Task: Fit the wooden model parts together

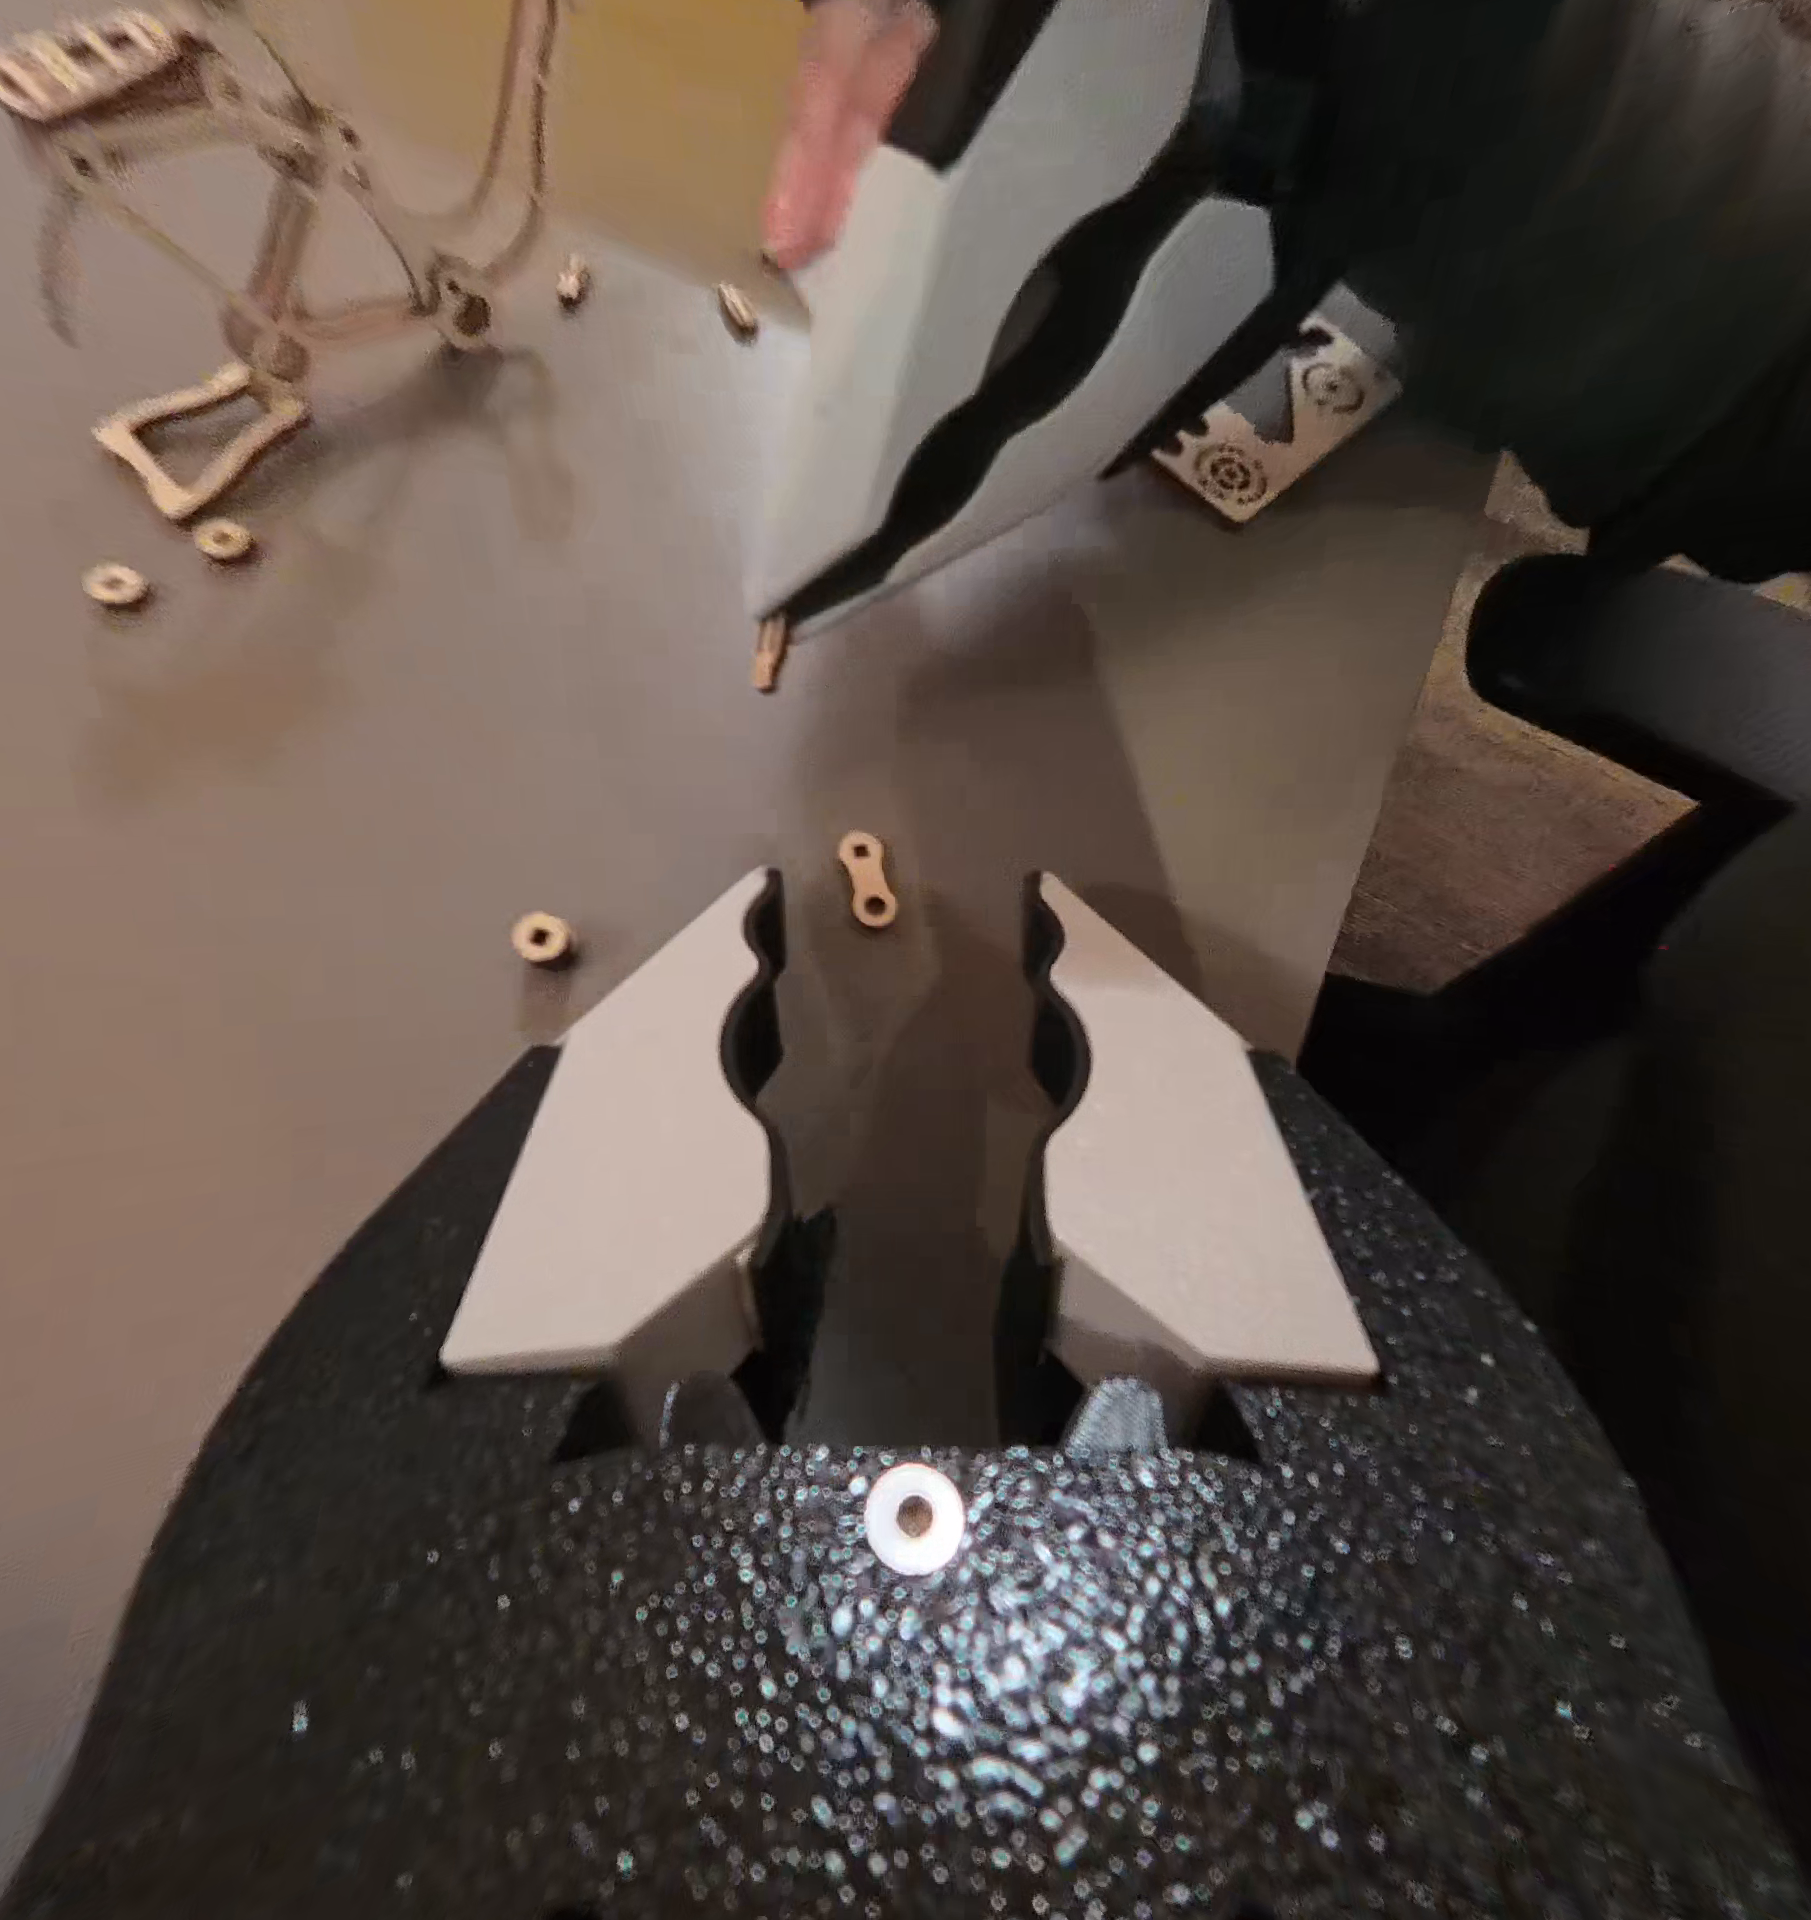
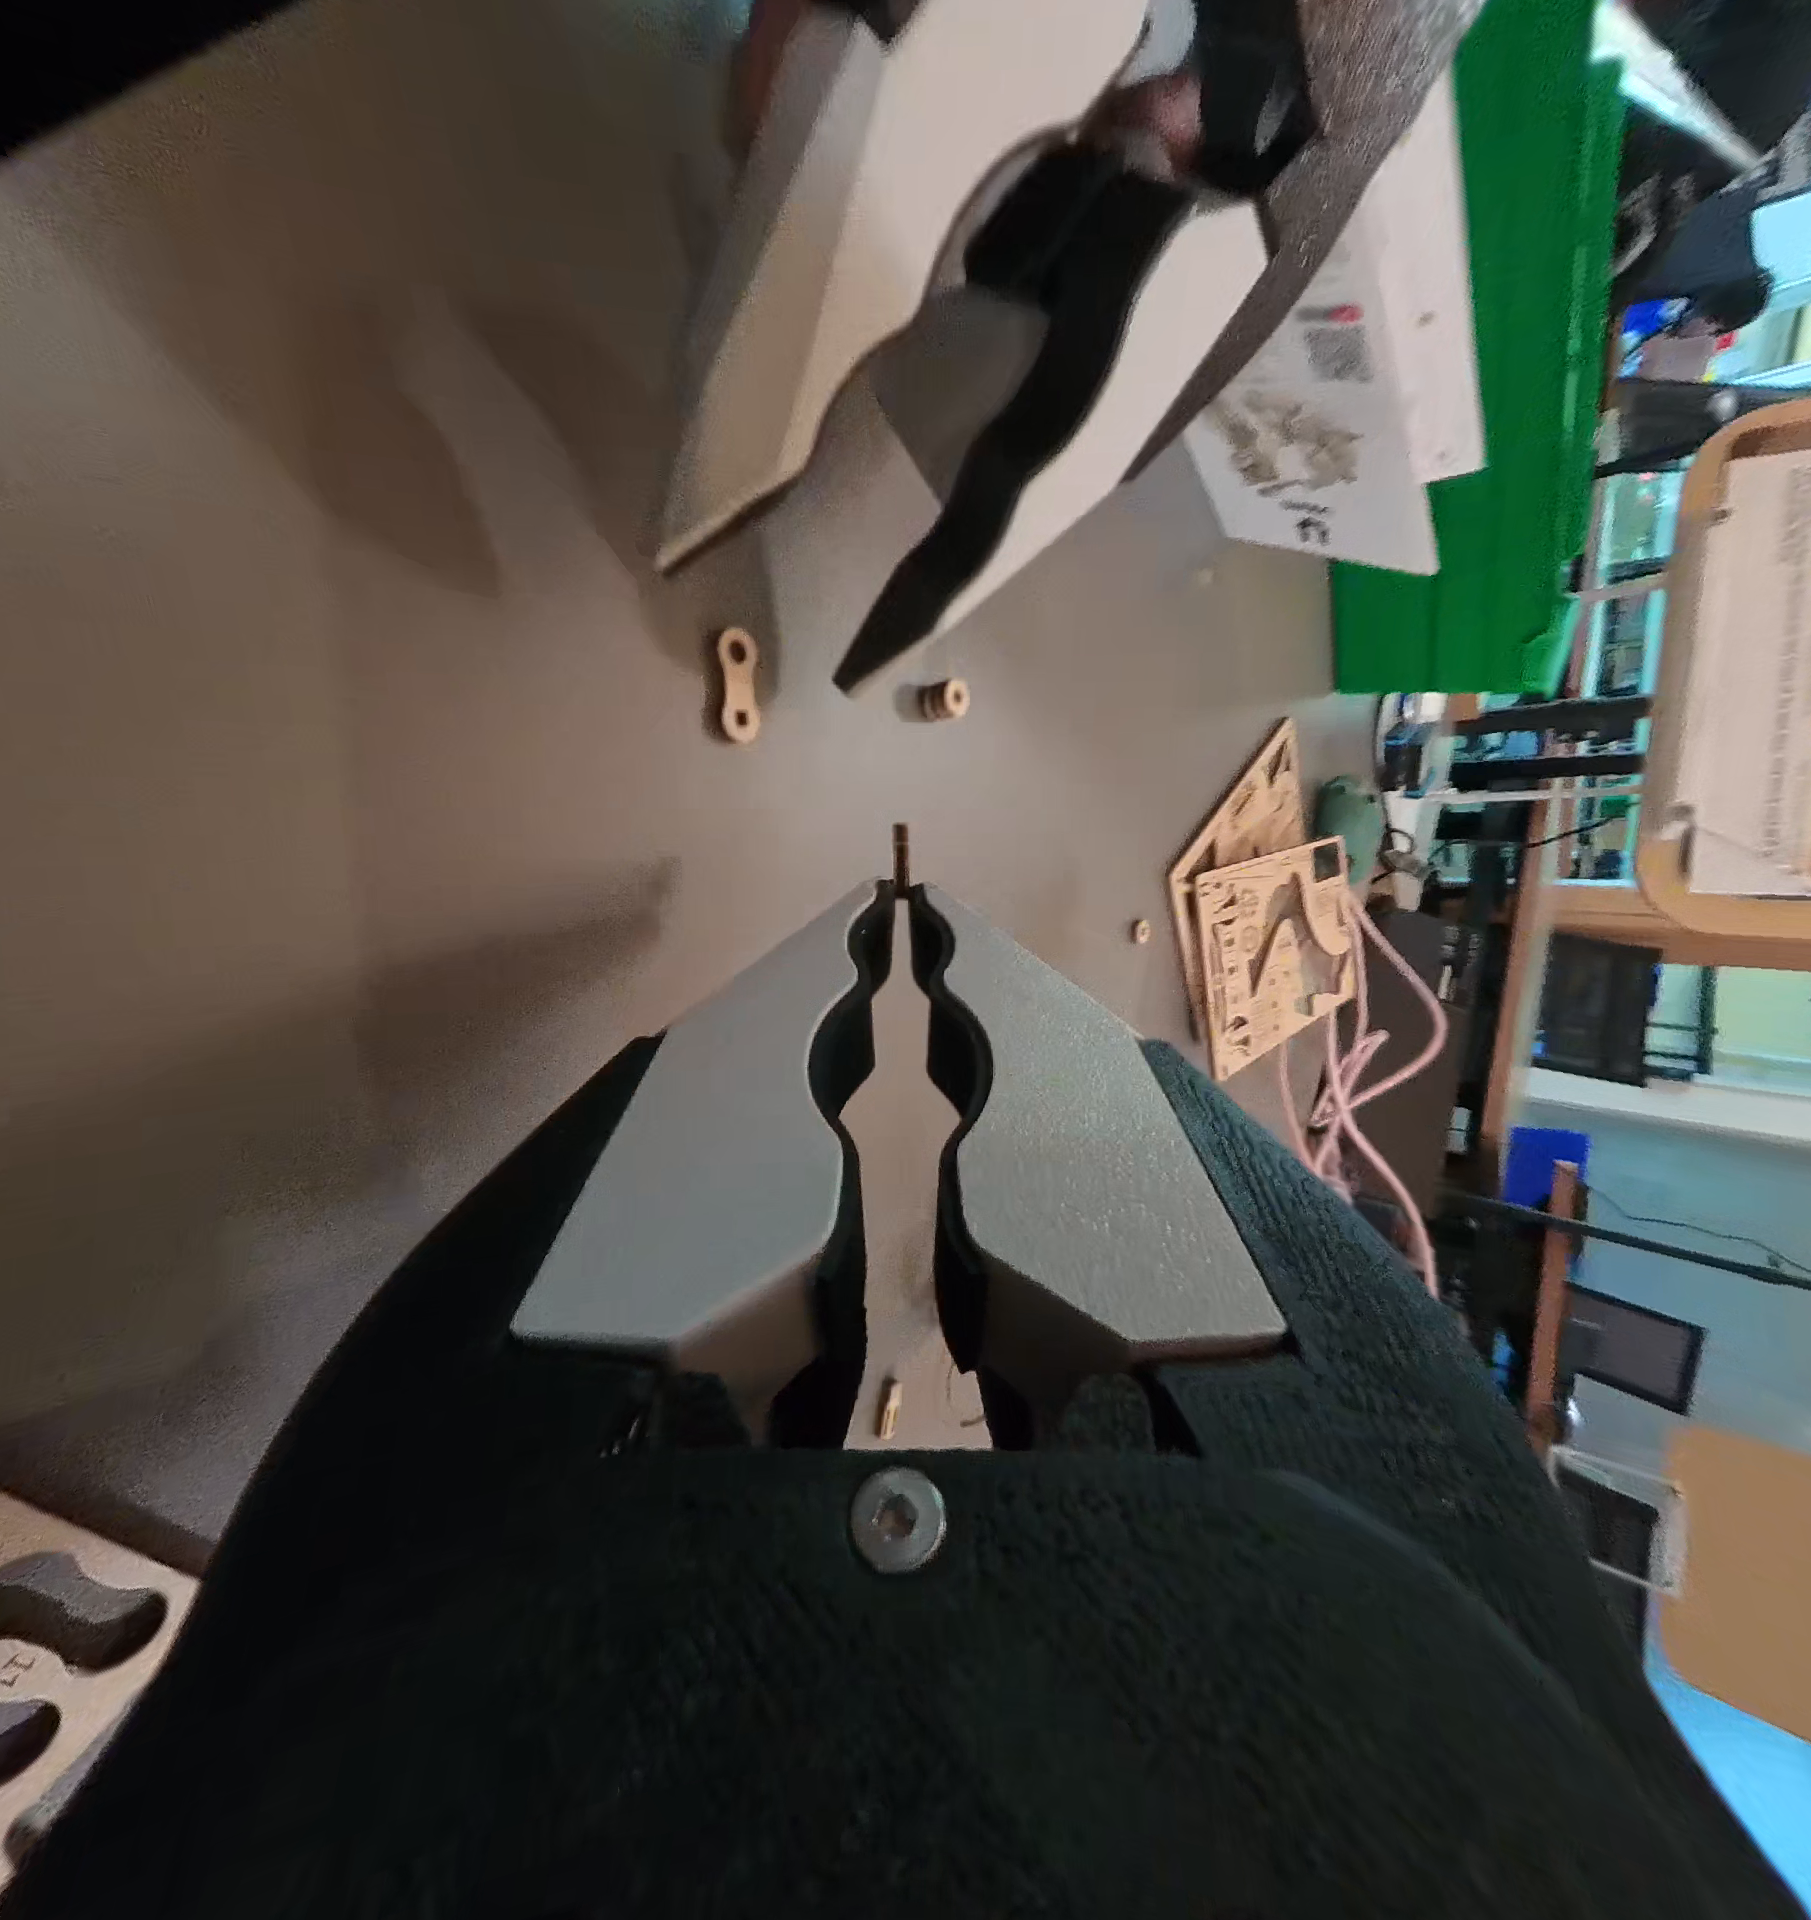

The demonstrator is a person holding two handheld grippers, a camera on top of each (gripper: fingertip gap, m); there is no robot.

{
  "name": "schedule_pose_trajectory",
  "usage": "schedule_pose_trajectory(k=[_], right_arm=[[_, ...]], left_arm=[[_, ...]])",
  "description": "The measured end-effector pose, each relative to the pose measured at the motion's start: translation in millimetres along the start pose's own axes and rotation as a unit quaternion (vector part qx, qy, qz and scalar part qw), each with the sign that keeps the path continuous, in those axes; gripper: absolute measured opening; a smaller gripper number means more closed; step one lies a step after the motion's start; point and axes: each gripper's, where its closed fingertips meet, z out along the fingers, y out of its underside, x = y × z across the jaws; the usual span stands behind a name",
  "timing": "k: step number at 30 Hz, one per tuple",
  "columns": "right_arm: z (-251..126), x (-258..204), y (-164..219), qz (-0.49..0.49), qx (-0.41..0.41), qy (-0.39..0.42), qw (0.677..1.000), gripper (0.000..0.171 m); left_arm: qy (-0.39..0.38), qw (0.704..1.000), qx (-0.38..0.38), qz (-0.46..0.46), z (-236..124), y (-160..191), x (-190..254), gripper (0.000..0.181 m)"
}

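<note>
We are pinching a small wooden link [image 2: 899,854] edge-on in the right gripper [image 2: 901,891] tips, above the grey table [image 2: 257,623]. Our left gripper [image 1: 901,883] is hovering spread over a flat link piece [image 1: 868,879], a wooden ring [image 1: 543,940] lying nearby.

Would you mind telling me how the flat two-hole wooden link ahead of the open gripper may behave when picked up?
The link looks thin and light, so it probably lifts easily. Lying flat on the table, its edges may be hard to catch. The narrow waist might snap if squeezed.
</note>
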Motion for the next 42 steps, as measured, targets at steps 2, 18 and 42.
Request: schedule_pose_trajectory(k=[2, 18, 42], right_arm=[[3.7, -5.2, 6.8, -0.004, -0.012, -0.011, 1.0, 0.001], [10.0, -11.7, 12.6, -0.088, -0.06, -0.004, 0.994, 0.001], [-11.6, 7.3, -44.7, 0.486, 0.204, -0.211, 0.823, 0.014]], left_arm=[[-0.017, 1.0, -0.016, -0.003, 5.1, 7.0, -4.0, 0.041], [-0.077, 0.996, -0.042, 0.02, 12.0, 6.4, -4.7, 0.007], [-0.166, 0.948, 0.013, 0.27, -15.4, -29.9, -1.2, 0.004]])
